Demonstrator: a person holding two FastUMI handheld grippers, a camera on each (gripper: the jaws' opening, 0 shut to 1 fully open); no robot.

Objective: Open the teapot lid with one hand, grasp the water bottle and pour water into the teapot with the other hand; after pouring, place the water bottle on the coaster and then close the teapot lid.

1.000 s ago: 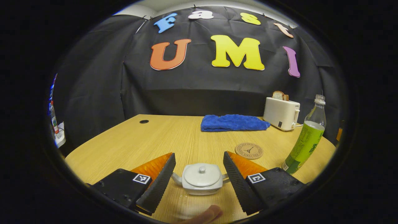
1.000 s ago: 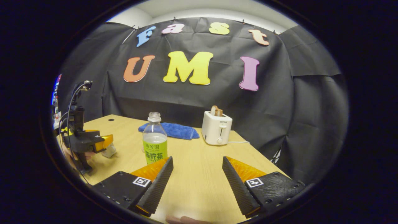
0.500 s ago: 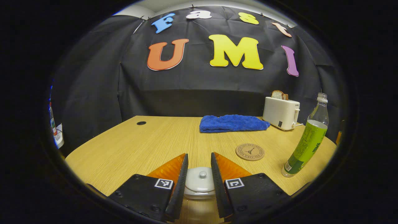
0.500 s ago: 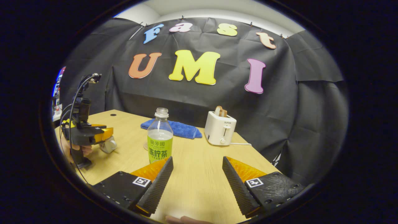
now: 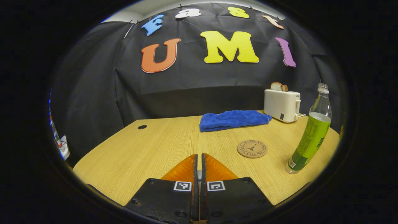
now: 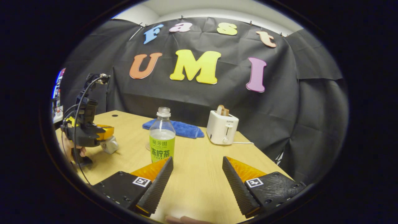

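My left gripper [image 5: 199, 155] has its fingers drawn almost together, with a thin pale sliver of the teapot lid's knob between them. The right gripper view shows that gripper [image 6: 104, 132] sitting on top of the white teapot [image 6: 111, 145] at the table's left, a hand holding it. The uncapped water bottle [image 5: 309, 138] with a green label stands upright to the right, also seen as the bottle [image 6: 162, 141] just ahead-left of my right gripper [image 6: 197, 161]. That gripper is open and holds nothing. The round cork coaster [image 5: 252, 148] lies bare beside the bottle.
A blue towel [image 5: 233, 119] lies at the back of the wooden table [image 5: 140, 152]. A white toaster [image 5: 282, 105] with bread in it stands at the back right, its cord trailing on the table. The table's right edge is close to my right gripper.
My left gripper came down over the teapot and shut from wide open onto the lid's knob, hiding the pot from its own camera. My right gripper stayed open and barely moved.
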